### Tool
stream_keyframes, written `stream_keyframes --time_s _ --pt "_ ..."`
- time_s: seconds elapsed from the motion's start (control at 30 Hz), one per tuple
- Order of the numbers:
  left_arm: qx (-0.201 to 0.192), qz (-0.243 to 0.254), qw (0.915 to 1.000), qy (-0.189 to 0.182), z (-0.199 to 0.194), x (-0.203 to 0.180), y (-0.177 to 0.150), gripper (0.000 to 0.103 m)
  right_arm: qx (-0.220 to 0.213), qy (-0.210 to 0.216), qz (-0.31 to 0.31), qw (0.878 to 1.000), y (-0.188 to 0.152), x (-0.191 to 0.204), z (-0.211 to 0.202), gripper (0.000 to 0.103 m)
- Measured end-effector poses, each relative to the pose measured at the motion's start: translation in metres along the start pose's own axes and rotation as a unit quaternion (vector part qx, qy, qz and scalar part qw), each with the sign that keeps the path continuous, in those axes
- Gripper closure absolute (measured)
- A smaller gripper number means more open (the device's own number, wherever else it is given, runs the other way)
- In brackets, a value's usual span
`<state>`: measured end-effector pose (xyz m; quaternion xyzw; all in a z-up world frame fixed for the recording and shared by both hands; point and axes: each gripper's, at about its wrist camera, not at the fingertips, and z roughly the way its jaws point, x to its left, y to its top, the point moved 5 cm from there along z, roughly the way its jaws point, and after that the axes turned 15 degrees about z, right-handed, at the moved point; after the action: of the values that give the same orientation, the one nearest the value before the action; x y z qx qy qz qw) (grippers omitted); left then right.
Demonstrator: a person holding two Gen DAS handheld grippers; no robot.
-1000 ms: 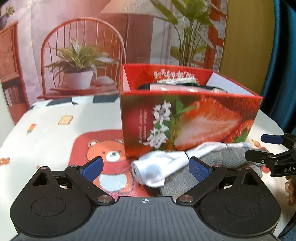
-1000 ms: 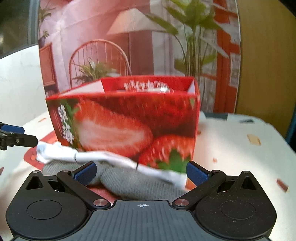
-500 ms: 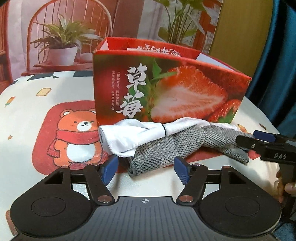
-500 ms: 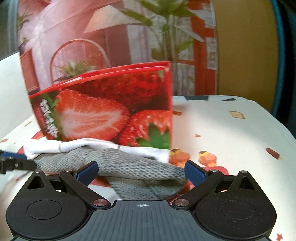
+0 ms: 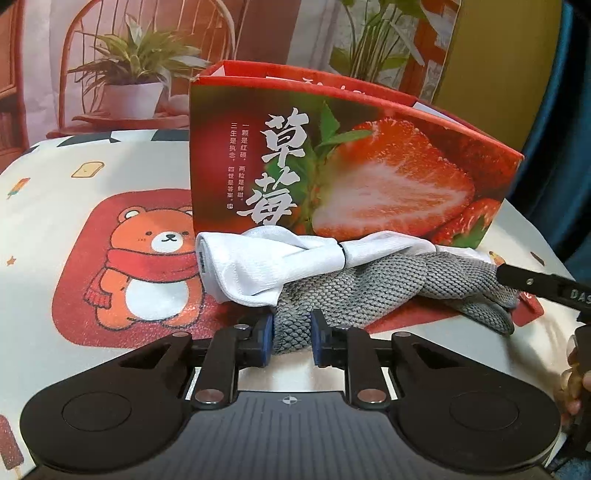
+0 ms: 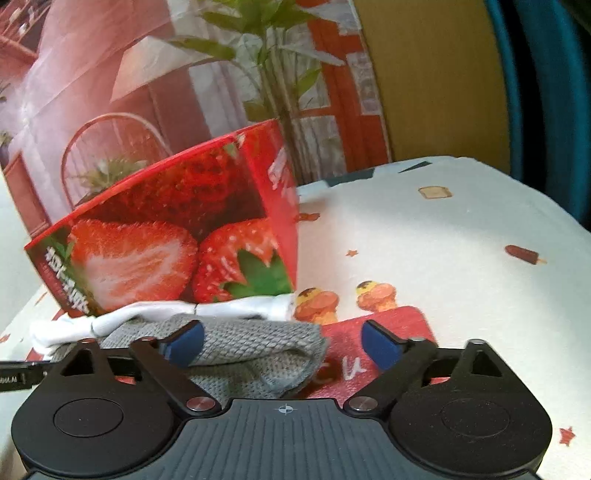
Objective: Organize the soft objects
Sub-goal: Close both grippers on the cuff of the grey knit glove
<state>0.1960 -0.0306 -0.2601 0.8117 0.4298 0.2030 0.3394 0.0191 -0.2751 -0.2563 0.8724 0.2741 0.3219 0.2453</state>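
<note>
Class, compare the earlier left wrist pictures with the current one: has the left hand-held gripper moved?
Yes. The left hand-held gripper came down toward the red strawberry-printed box, its jaws closing on the grey knitted sock.

A printed backdrop point(image 5: 258, 33) hangs behind the tabletop point(image 5: 92, 147), showing a rattan chair point(image 5: 85, 44), a potted plant point(image 5: 133, 74), a lamp point(image 6: 147, 70) and tall leafy stems. To its right stands a mustard-yellow panel point(image 6: 432, 81), then what looks like a teal curtain point(image 6: 550, 96). A cream cloth with a bear print point(image 5: 147, 266) covers the tabletop under warm light.
</note>
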Motion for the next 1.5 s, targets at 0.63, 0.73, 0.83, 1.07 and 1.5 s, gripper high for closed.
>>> stream_keyframes --time_s 0.63,0.73,0.83,1.07,1.5 --pt "0.017 -0.046 0.9984 0.029 -0.035 0.03 -0.027 0.084 0.044 0.055 -0.091 0.993 -0.02 0.034 0.0 0.056" --pt "0.014 -0.052 0.9978 0.038 -0.039 0.033 -0.03 0.084 0.044 0.057 -0.095 0.993 -0.02 0.034 -0.001 0.052" --pt "0.013 -0.058 0.9974 0.04 -0.04 0.033 -0.033 0.083 0.044 0.059 -0.092 0.993 -0.02 0.033 -0.002 0.051" --pt "0.011 -0.05 0.9976 0.047 -0.038 0.03 -0.033 0.083 0.057 0.055 -0.07 0.994 -0.014 0.032 0.002 0.049" --pt "0.008 -0.049 0.9978 0.045 -0.039 0.03 -0.035 0.083 0.078 0.031 -0.047 0.995 -0.016 0.052 0.02 0.047"
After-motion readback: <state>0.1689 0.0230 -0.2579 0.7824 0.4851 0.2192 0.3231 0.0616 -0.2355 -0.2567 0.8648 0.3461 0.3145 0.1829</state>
